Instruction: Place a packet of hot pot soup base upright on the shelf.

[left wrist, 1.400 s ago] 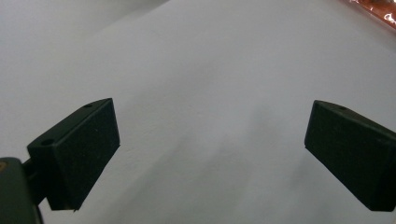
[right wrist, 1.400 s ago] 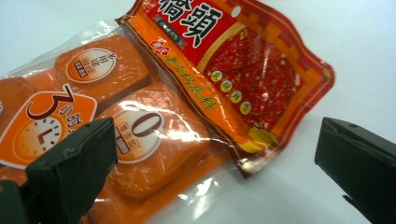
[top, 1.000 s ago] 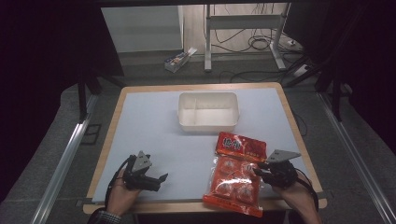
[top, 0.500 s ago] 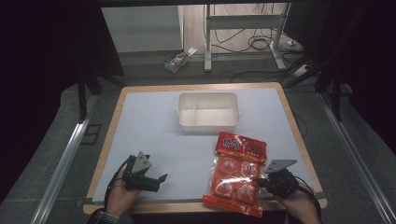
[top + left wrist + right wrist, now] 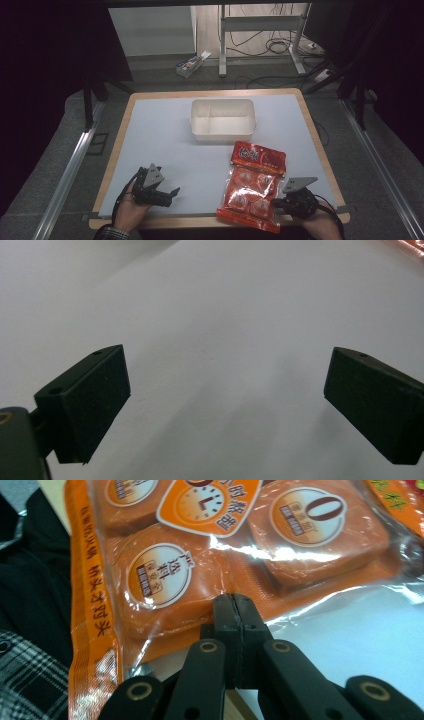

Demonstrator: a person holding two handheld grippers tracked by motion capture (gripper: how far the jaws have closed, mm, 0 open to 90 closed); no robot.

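On the pale tabletop (image 5: 165, 130) with its wooden rim, a white rectangular tub (image 5: 223, 119) stands toward twelve o'clock of centre, a partition dividing it into two compartments. At about five o'clock from the tub lies a red-and-orange snack bag (image 5: 252, 185), flat on its back, its red header end nearest the tub and its clear lower end reaching over the near edge of the tabletop. In the right gripper view the bag (image 5: 200, 555) shows square orange blocks behind a glossy film, each with a round white label, and a band of print down one side. The right gripper (image 5: 280, 202) sits at three o'clock of the bag's lower end, just beside or touching its edge, held in the person's right hand (image 5: 320, 225); seen from its own camera, the right gripper (image 5: 234, 607) has its jaws pressed together with no gap, their tips over the transparent margin of the bag, though whether any film is pinched between them cannot be told. The left gripper (image 5: 167, 194) rests near the tabletop's seven o'clock corner, well apart from the bag, in the left hand (image 5: 131, 210). Its own view shows the left gripper (image 5: 225, 405) with its jaws spread wide over bare tabletop (image 5: 225, 315), nothing between them. A checked sleeve (image 5: 25, 680) shows at the lower left of the right gripper view.
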